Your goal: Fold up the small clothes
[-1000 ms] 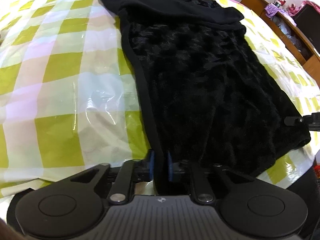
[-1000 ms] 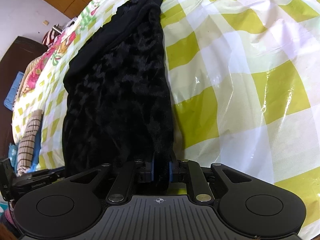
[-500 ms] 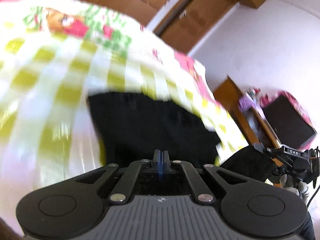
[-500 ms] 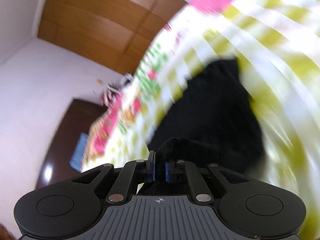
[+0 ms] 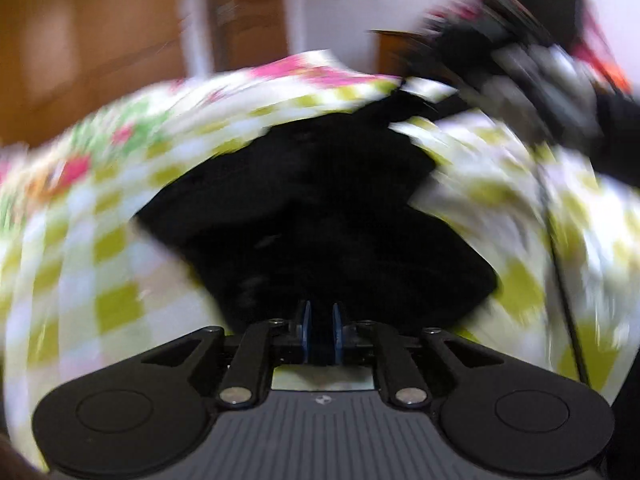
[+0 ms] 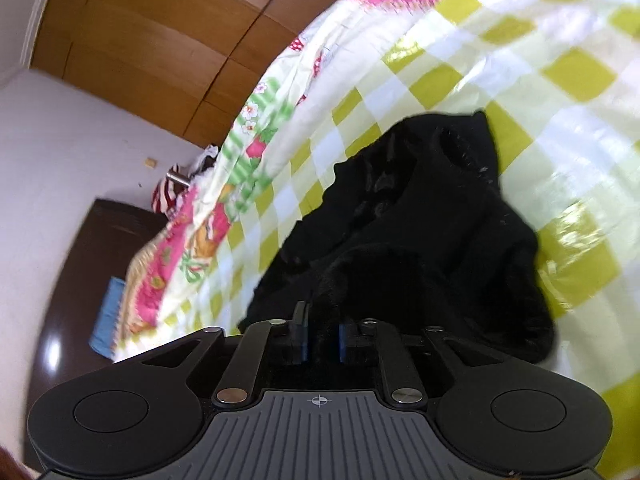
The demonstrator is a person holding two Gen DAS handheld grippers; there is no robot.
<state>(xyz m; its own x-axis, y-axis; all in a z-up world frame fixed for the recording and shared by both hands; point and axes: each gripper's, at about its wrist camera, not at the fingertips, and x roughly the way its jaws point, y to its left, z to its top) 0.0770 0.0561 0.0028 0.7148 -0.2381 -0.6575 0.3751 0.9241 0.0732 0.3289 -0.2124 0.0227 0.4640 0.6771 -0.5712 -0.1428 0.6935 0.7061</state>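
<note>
Both grippers pitch down over the black fuzzy garment (image 6: 420,232), bunched on the green-and-white checked plastic-covered bed (image 6: 560,80). Left gripper (image 5: 320,334) jaws opening, dark cloth right behind them; grip unclear, frame v. blurred. Right gripper (image 6: 322,338) jaws opening, fabric betw. pads, contact not visible. Open checked cover all around garment edges.

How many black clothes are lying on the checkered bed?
1. A single black fuzzy garment lies bunched on the yellow-checked bedcover, right in front of both grippers; the left wrist view shows the same one. More could be hidden outside the views.
</note>
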